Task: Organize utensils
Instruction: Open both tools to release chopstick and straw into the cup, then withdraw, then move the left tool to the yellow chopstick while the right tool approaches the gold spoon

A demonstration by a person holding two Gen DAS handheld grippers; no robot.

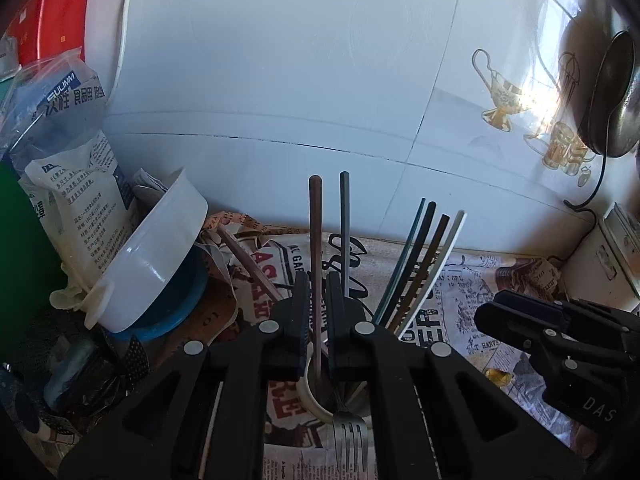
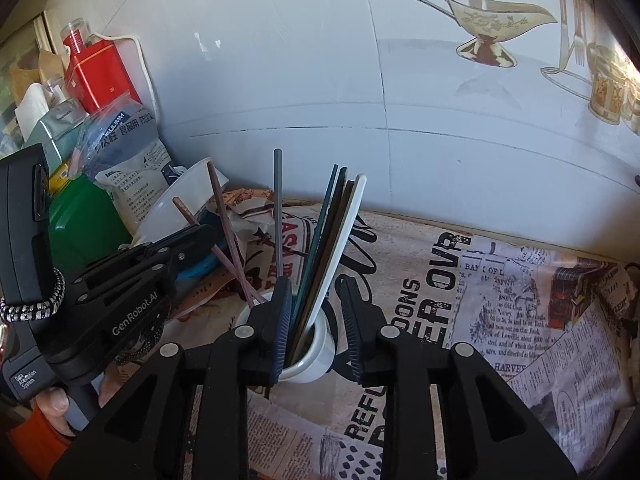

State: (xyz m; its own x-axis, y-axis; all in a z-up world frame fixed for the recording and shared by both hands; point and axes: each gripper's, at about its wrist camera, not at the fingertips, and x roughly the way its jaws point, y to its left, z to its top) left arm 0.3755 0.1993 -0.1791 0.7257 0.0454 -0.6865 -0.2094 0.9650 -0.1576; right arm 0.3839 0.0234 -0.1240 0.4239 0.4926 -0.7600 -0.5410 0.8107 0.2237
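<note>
My left gripper point(image 1: 318, 284) is shut on the brown handle of a fork point(image 1: 316, 240). The fork's tines point(image 1: 349, 436) hang low, beside the rim of a white cup point(image 1: 310, 394). A grey handle point(image 1: 345, 216) stands just behind the fork. In the right wrist view the white cup point(image 2: 320, 356) holds a leaning bundle of teal, black, brown and white handles point(image 2: 332, 248). My right gripper point(image 2: 316, 292) is open around that bundle; the handles lean near its left finger and are not pinched. The left gripper point(image 2: 200, 236) shows at the left, the right gripper point(image 1: 492, 312) at the right.
A tilted white bowl point(image 1: 152, 264) rests on a blue lid at the left, with printed bags point(image 1: 80, 184), a green box point(image 2: 80, 224) and a red tin point(image 2: 96, 72) behind. A newspaper-print cloth point(image 2: 500, 300) covers the counter. The tiled wall point(image 1: 300, 80) is close behind. A ladle point(image 1: 612, 92) hangs at the right.
</note>
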